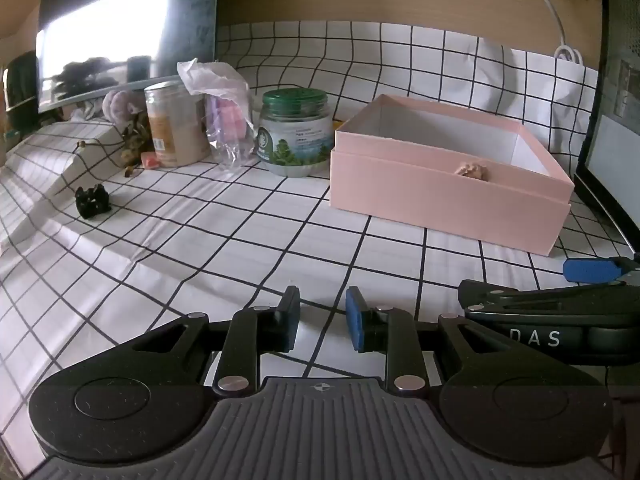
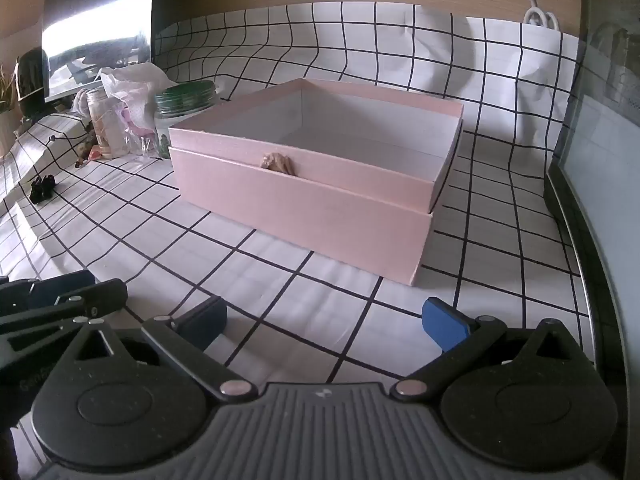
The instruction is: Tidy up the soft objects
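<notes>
- Left wrist view: the left gripper (image 1: 322,318) sits at bottom centre with its blue pads a narrow gap apart and nothing between them, low over the checked cloth (image 1: 224,248)
- The pink box (image 1: 444,200) lies right of centre, open at the top; a small tan soft thing (image 1: 472,171) peeks over its near wall, so it is already inside
- A small black soft thing (image 1: 93,201) lies alone on the cloth at mid left, well apart from the box
- Upper left of centre holds clutter: a green-lidded jar (image 1: 295,132), a tan can (image 1: 174,124), a crumpled plastic bag (image 1: 224,100) and a purplish plush (image 1: 118,105) behind them
- The right gripper's arm and one blue pad enter at the lower right edge

- Right wrist view: the right gripper (image 2: 324,324) at bottom centre is spread wide and holds nothing
- The box fills the middle of the frame, the tan thing against its near wall; the black thing shows tiny at the far left edge
- Part of the left gripper shows at the lower left

- Judged step: one item is boxed and both grippers are free, so the work looks between drops, with the next pick not yet begun
- Next move likely calls for the left gripper to widen, reach up-left to the black thing, close gently around its middle, then carry it over the box wall; the plush behind the can would need a path past the jar and bag
</notes>
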Demonstrator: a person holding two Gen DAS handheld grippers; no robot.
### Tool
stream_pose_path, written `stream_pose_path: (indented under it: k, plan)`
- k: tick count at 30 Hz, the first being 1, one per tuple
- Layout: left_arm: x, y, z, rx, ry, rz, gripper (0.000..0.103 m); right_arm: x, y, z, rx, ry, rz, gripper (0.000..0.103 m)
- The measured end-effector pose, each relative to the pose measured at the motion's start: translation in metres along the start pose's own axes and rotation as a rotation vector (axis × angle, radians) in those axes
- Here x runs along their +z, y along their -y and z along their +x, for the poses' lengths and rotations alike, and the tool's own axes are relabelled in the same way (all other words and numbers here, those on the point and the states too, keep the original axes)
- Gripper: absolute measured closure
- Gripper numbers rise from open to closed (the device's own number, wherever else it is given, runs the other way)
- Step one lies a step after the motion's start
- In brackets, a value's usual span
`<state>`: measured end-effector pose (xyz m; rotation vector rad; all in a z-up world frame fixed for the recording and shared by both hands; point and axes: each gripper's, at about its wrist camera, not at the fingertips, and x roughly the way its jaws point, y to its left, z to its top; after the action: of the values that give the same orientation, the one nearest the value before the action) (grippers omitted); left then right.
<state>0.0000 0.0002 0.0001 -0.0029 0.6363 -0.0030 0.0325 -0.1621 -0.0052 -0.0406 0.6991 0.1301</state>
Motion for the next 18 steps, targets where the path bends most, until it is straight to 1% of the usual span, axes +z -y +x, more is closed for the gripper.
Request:
stream_pose_path:
  k: [18]
  plan:
    - [-0.0001,0.0001,0.0000,0.003,0.000,0.004,0.074,0.0000,0.0000,0.0001,0.000,0.000,0.000,0.000]
